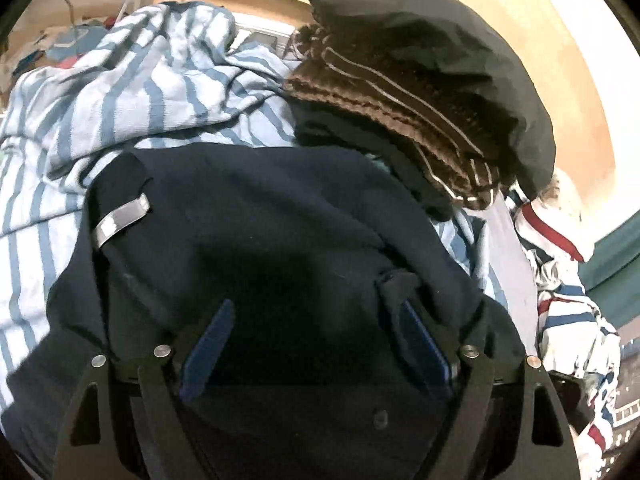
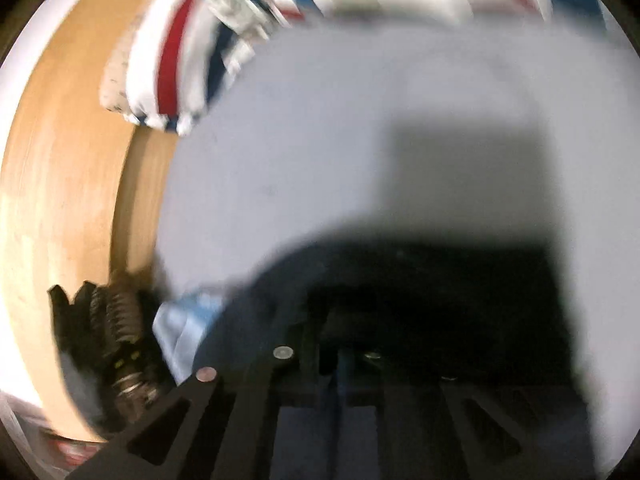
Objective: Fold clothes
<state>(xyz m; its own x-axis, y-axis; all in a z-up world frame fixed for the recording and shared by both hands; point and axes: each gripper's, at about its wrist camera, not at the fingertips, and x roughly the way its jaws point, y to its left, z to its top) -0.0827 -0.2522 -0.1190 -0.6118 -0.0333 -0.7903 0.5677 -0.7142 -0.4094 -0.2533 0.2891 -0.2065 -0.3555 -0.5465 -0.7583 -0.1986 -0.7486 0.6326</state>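
- A dark navy garment (image 1: 280, 240) lies right in front of the left gripper (image 1: 316, 320), spread over the heap of clothes; a pale grey loop tag (image 1: 120, 220) is stitched near its upper left edge
- The left gripper's blue pads (image 1: 210, 344) stand wide apart over the navy cloth; a fold of it bunches against the right pad, but nothing is pinched between the two
- In the blurred right wrist view the same navy garment (image 2: 400, 280) fills the lower middle, and the right gripper (image 2: 340, 356) has its jaws drawn together on a fold of it
- Behind the navy piece, a blue-and-white striped garment (image 1: 120, 100) is crumpled across the left of the pile
- To the right sits a brown knitted garment (image 1: 392, 104) with thin pale stripes, and a black garment (image 1: 440, 40) is draped over it
- Further right, a white cloth with red and blue stripes (image 1: 568, 312) is bunched beside a flat pale grey cloth (image 2: 360, 120)
- All rest on a light wooden table (image 2: 60, 180), whose rim curves along the left of the right wrist view
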